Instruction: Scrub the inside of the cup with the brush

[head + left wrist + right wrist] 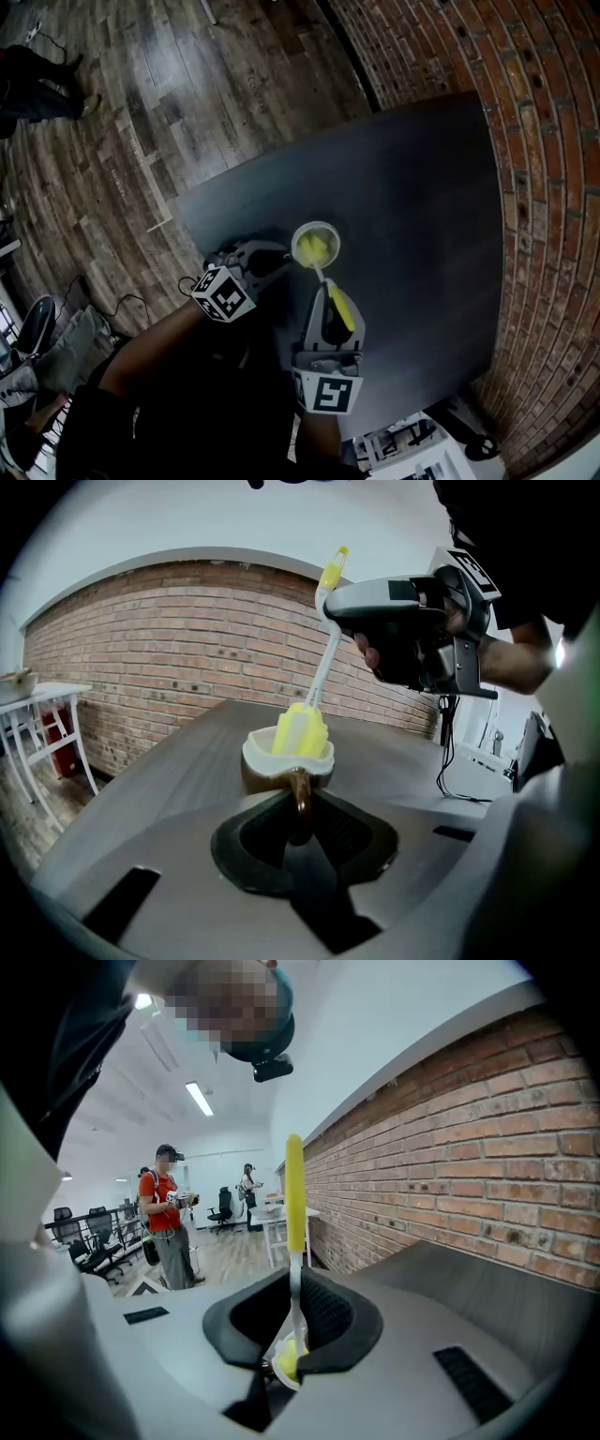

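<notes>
Item: cup (328,231), upright on the dark tabletop (422,187) near its front edge, mouth up, its handle turned toward the left hand-held gripper (272,262), whose jaws are clamped on that handle and hold the cup steady. Item: brush (300,731), yellow sponge head down inside the cup, its top showing above the rim; how deep it reaches, or whether it touches the bottom, cannot be told. The thin white stem rises out of the mouth, and the right hand-held gripper (330,291) is closed on it, with the yellow handle end sticking out past the jaws. Long axis of the brush: steep but not vertical, head end pointing down into the cup, handle end leaning up and back toward the person; in the left gripper view it slants up and to the right. Status: the insertion is done and both holds are set, so the work appears to be at the scrubbing stage; no foam, water or dirt is visible, so how much of the wall is already cleaned cannot be judged. Remaining, by estimate: working the head round the inner wall and bottom, then lifting the brush clear
</notes>
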`<state>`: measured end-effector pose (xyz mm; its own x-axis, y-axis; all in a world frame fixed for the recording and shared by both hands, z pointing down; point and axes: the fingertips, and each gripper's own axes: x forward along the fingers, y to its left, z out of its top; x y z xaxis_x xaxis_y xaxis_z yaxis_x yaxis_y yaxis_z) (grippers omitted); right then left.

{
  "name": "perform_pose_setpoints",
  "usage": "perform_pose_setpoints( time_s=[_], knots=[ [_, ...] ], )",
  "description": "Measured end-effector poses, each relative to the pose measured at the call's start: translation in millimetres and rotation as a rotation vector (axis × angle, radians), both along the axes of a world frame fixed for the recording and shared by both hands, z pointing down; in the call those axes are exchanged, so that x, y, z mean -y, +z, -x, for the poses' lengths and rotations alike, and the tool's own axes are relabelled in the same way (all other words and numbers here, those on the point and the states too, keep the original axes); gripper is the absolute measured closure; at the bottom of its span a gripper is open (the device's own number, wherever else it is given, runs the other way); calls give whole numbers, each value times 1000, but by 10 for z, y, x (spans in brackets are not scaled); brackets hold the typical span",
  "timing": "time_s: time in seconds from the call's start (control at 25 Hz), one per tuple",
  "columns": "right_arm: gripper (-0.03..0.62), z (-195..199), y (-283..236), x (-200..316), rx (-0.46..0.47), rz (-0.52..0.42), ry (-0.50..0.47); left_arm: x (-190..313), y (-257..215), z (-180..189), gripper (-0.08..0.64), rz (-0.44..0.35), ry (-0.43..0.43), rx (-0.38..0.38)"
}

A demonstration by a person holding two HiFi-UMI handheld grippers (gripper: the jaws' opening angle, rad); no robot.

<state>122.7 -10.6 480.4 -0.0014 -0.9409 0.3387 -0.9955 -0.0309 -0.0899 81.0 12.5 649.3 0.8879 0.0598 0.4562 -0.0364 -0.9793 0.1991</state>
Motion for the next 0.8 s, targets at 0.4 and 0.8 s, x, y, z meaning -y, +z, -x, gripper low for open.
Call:
perform_pose_setpoints(
  time_s=[0.4,0.8],
  knots=[
    [543,-40,-70,-110,-88,14,11,10,11,0,479,-8,-13,15],
    [543,-107,-323,-182,-39,-68,26,-12,42,13,479,33,-16,43]
  ],
)
